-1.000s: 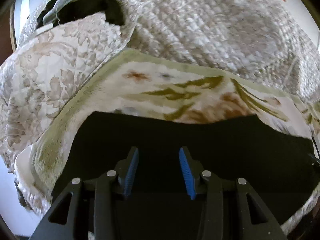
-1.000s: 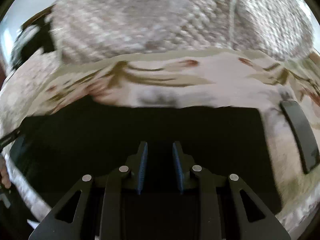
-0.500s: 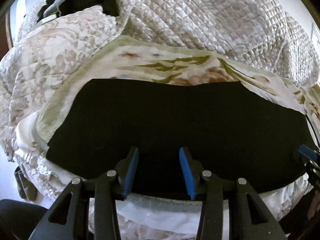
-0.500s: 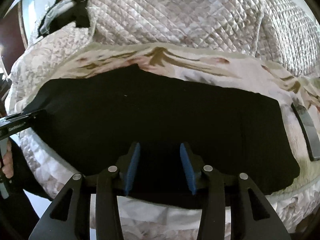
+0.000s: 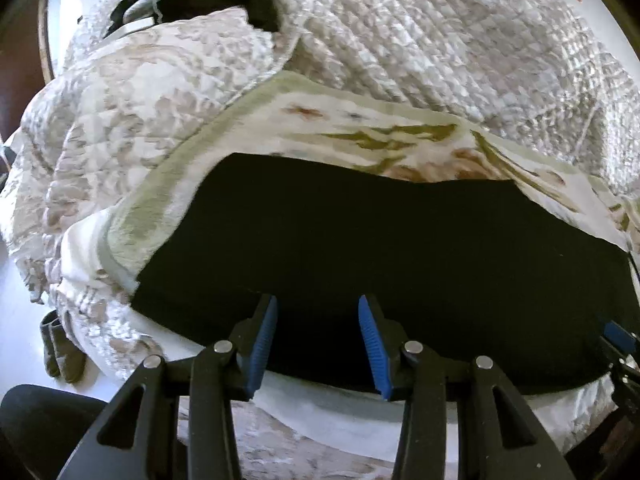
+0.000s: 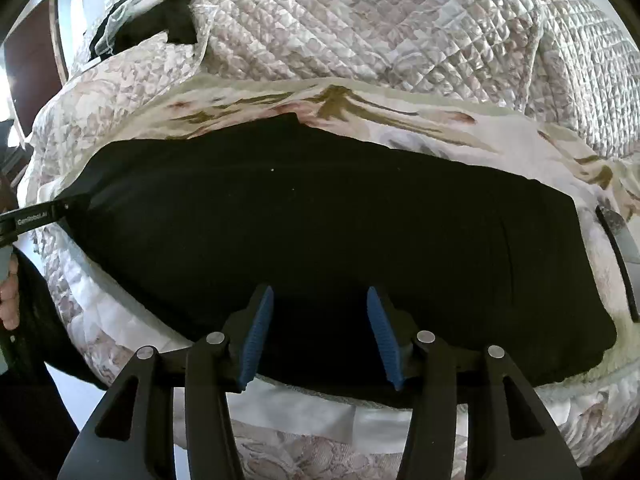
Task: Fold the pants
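Left edge of the bed: a quilted floral bedspread point(image 5: 132, 128) hangs over the side, with a dark heap of clothing point(image 5: 224, 4) at the far end by the headboard.

On top lies a flowered sheet point(image 5: 332, 120) with a green border, and the black pants point(image 5: 380, 248) lie flat on it in a wide, folded slab along the near edge of the bed.

Left gripper point(image 5: 318, 340): jaws apart, blue pads either side of a clear gap, nothing clamped. It hovers at the near hem of the pants; contact with the cloth is not clear.

Right gripper point(image 6: 320, 338): jaws have just been opening and now stand apart, no fabric pinched between the pads. It sits over the near edge of the pants too, further to the right.

Far right of the pants, a flat dark strip point(image 6: 618, 256) lies on the sheet, just beside the cloth, not touching. Can't identify it.

Behind everything, a pale diamond-quilted cover point(image 6: 380, 24) is bunched up.
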### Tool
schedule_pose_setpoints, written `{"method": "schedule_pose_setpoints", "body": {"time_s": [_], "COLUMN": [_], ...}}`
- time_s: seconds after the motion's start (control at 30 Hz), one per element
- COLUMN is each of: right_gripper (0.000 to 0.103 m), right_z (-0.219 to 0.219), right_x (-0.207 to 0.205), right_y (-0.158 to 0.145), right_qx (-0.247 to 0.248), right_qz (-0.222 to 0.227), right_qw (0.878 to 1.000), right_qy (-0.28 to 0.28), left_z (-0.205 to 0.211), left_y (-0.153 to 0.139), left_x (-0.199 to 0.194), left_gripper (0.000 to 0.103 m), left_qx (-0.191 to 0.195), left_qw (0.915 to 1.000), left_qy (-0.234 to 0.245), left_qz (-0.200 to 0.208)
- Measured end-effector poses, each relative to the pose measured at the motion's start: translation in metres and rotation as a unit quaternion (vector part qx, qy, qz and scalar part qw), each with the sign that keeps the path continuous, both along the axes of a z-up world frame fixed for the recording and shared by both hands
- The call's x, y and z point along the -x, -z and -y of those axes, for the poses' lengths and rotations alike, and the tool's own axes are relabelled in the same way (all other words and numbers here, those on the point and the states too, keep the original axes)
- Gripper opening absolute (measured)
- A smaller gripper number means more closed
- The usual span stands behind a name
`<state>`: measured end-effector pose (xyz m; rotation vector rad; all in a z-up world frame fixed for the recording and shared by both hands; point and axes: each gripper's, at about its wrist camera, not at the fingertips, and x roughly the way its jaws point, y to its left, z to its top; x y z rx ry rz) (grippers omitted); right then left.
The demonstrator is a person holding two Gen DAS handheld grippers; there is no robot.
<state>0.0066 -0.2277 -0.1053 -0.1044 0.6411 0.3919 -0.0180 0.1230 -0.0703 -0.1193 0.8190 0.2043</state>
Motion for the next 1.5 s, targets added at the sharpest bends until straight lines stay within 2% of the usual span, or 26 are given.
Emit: {"method": "schedule_pose_setpoints", "body": {"time_s": [0.1, 0.23, 0.33, 0.43, 0.6, 0.7, 0.8, 0.93, 1.13, 1.17, 1.23, 1.27, 1.3, 1.33, 1.4, 1.5], "right_gripper": [0.05, 0.05, 0.05, 0.05, 0.05, 0.05, 0.05, 0.05, 0.05, 0.05, 0.05, 0.05, 0.05, 0.05, 0.05, 0.05], "right_z": [-0.001, 0.004, 0.003, 0.003, 0.005, 0.001, -0.007, -0.016, -0.024, -0.024, -0.022, -0.021, -0.02, -0.018, -0.016, -0.011], "right_x": [0.002, 0.009, -0.002, -0.001, -0.004, -0.006, -0.009, -0.015, -0.023, -0.025, -0.025, -0.025, -0.026, -0.026, -0.026, -0.025], "right_y": [-0.004, -0.015, -0.006, -0.007, -0.008, -0.012, -0.019, -0.023, -0.015, -0.013, -0.012, -0.013, -0.013, -0.013, -0.013, -0.014], "right_qx": [-0.005, -0.03, -0.011, -0.015, -0.023, -0.027, -0.024, -0.026, -0.03, -0.032, -0.039, -0.043, -0.048, -0.053, -0.059, -0.066], "right_qz": [-0.004, 0.025, -0.007, -0.005, -0.013, -0.016, -0.005, -0.001, -0.014, -0.017, -0.016, -0.016, -0.016, -0.017, -0.017, -0.015], "right_qw": [1.0, 0.999, 1.0, 1.0, 0.999, 0.999, 1.0, 0.999, 0.999, 0.998, 0.998, 0.998, 0.998, 0.998, 0.997, 0.997], "right_qy": [0.002, 0.011, 0.023, 0.022, 0.022, 0.011, -0.006, -0.026, -0.042, -0.042, -0.042, -0.042, -0.041, -0.041, -0.039, -0.033], "left_z": [-0.003, -0.007, -0.009, -0.011, -0.036, -0.059, -0.076, -0.091, -0.082, -0.08, -0.075, -0.069, -0.062, -0.057, -0.05, -0.057], "left_y": [0.002, 0.003, 0.004, 0.002, -0.005, -0.011, -0.014, 0.005, 0.012, 0.011, 0.01, 0.009, 0.009, 0.007, 0.005, -0.004], "left_x": [0.0, 0.0, -0.002, -0.002, -0.007, -0.015, -0.025, -0.036, -0.043, -0.044, -0.045, -0.046, -0.047, -0.048, -0.049, -0.047], "left_gripper": [0.045, 0.045, 0.045, 0.045, 0.046, 0.053, 0.067, 0.071, 0.074, 0.072, 0.049, 0.041, 0.021, 0.011, 0.01, 0.009], "left_qx": [0.0, 0.006, 0.008, 0.012, 0.016, 0.017, 0.012, 0.045, 0.006, 0.003, 0.0, -0.006, -0.008, -0.007, -0.02, 0.035], "left_qw": [1.0, 1.0, 0.9999, 0.9999, 0.9991, 0.9982, 0.9974, 0.9967, 0.9984, 0.9984, 0.9989, 0.9993, 0.9998, 0.9999, 0.9998, 0.9992], "left_qy": [-0.003, -0.004, -0.006, -0.007, -0.038, -0.057, -0.07, -0.066, -0.056, -0.057, -0.047, -0.038, -0.02, -0.011, -0.009, -0.009], "left_qz": [-0.005, -0.005, -0.005, -0.005, -0.005, -0.001, 0.01, -0.015, -0.004, -0.002, 0.002, 0.003, 0.004, 0.005, 0.004, 0.017]}}
